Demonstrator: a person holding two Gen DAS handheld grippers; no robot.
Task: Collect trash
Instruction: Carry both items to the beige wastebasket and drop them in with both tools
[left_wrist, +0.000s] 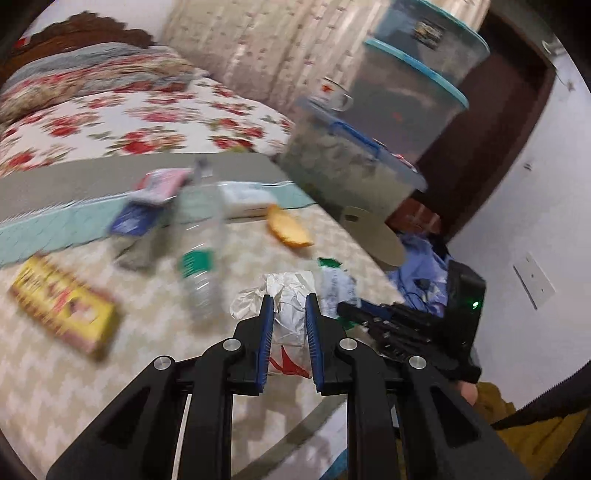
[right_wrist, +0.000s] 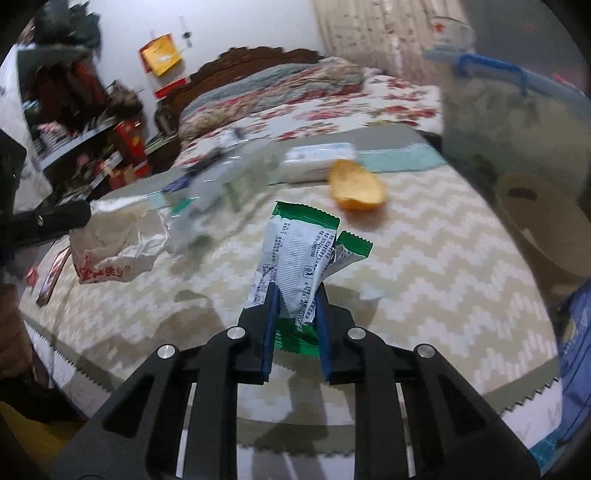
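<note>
The left tool (left_wrist: 289, 300) is closed on a crumpled white paper wrapper (left_wrist: 286, 295) with red print, its blue pads (left_wrist: 266, 332) pressing on the paper from both sides just above the tabletop (left_wrist: 55, 369). The right tool (right_wrist: 295, 288) is closed on a green and white snack packet (right_wrist: 295, 254), which stands up out of its jaws. From the left wrist we see what the right wrist does not: a yellow box (left_wrist: 64, 301) lying flat at the left of the tabletop, stacked clear storage bins (left_wrist: 406, 85) with teal rims beyond the far edge, and the right tool (left_wrist: 373, 314) itself as a black shape at the right, with the packet (left_wrist: 338, 284) beside it. From the right wrist we see what the left does not: cluttered shelves (right_wrist: 92, 140) along the wall at the left, and the paper wrapper (right_wrist: 110, 251) from the side, held by the left tool's black finger (right_wrist: 51, 219). Both views show a clear plastic bottle (left_wrist: 203, 236) with a green label, blurred, an orange peel (left_wrist: 288, 230) near the far edge, a white pack (left_wrist: 247, 199) behind it, and a bed (left_wrist: 147, 122) with a red flowered cover beyond. Both tools point forward and slope downward toward the zigzag-patterned cloth that covers the tabletop, close together, left beside right.
</note>
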